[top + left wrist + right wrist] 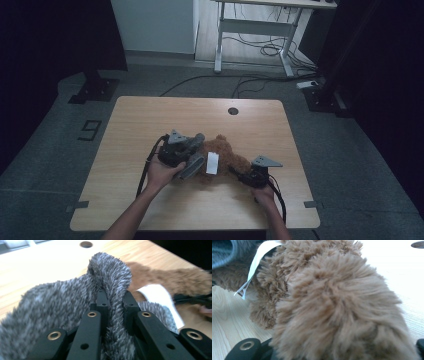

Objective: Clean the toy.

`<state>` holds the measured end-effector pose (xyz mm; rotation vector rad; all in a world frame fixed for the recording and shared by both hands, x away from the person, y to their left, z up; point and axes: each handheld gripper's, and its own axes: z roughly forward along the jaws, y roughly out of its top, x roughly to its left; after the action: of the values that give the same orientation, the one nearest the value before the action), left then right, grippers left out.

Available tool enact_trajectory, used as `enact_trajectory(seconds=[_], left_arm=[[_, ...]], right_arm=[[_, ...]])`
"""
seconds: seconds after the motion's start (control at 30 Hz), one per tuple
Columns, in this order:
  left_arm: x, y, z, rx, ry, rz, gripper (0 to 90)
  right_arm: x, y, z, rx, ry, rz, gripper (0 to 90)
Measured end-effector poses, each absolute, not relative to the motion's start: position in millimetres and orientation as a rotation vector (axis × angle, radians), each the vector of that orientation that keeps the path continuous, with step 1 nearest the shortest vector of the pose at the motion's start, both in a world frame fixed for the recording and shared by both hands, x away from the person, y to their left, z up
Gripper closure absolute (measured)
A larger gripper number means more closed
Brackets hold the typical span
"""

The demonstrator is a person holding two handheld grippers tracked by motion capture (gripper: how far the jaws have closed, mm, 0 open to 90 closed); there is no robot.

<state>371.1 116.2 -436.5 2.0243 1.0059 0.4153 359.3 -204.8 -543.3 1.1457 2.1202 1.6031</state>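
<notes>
Dark curtains and a grey floor surround the pale wooden bench [150,125], which has a round cable hole [233,110] near its far edge. We see a brown plush toy [227,157] lying at the middle of the bench, with a white label [212,163] hanging from it. Against its left side lies a grey furry fabric piece [192,150], touching the brown fur.

Our left claw [113,298] is pinching a fold of that grey fabric: in the left gripper view the fur bunches up between the two black jaws, which stand close together with only the fold between them. In the high view the left hand [162,172] holds that claw just left of the toy.

Our right claw [239,173] grips the toy's right end; in the right gripper view brown fur swells over the jaws, which are pressed onto it. The right hand [264,194] sits near the bench's front edge.
</notes>
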Motion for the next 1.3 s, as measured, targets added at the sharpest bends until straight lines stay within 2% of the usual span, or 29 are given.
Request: enact_trajectory(seconds=[0.33, 0.5, 0.67, 0.87, 1.1, 1.3], left_arm=[[376.0, 145.3, -433.2, 1.957, 1.081, 0.398, 79.3], [387.6, 125.5, -426.8, 1.971, 1.064, 0.386, 79.2], [395.4, 109.7, -435.7, 2.019, 1.057, 0.38, 79.0], [390.9, 139.7, -446.4, 1.954, 1.086, 0.312, 78.8], [371.3, 180.2, -449.8, 1.899, 1.127, 0.373, 79.0], [366.0, 195.1, -459.1, 1.904, 1.181, 0.412, 79.5]], right_arm=[[359.9, -205.2, -543.6, 1.148, 2.118, 1.608, 62.6], [360.8, -205.4, -544.2, 1.156, 2.112, 1.611, 62.6], [360.1, -206.4, -543.6, 1.147, 2.115, 1.601, 62.6], [358.0, -207.6, -542.5, 1.125, 2.128, 1.598, 62.5], [357.0, -207.5, -542.4, 1.129, 2.13, 1.597, 62.5], [356.9, -207.4, -542.6, 1.131, 2.13, 1.596, 62.5]])
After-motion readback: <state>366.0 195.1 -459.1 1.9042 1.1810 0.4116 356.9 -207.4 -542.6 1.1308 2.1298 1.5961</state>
